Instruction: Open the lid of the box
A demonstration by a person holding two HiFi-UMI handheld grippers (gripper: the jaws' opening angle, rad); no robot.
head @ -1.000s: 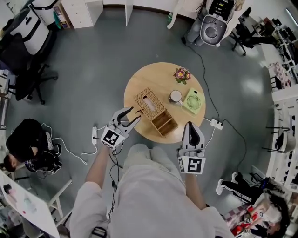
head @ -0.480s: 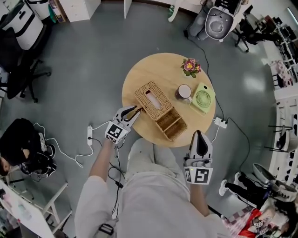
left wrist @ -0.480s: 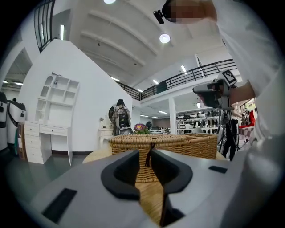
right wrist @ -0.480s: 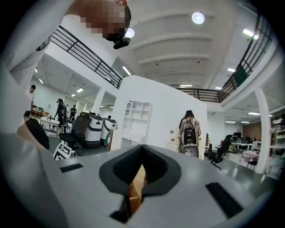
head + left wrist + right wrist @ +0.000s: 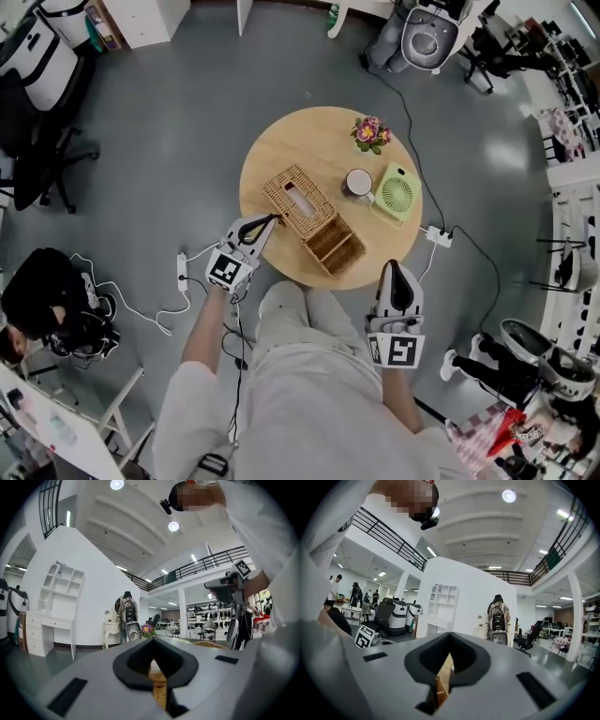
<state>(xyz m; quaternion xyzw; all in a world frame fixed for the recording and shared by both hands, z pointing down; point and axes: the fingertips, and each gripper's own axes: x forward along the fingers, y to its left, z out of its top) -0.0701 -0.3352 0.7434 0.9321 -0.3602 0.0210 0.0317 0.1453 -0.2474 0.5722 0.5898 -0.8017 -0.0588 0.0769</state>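
The wicker box sits mid-frame on the round bench, its slotted lid toward the upper left. The left gripper has its jaws pressed together at the lid's left corner; the right gripper, jaws together, hovers at the bench's lower-right edge

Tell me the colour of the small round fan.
Light green; the small round fan shows best in the head view.

Box mostly hidden behind left tool.
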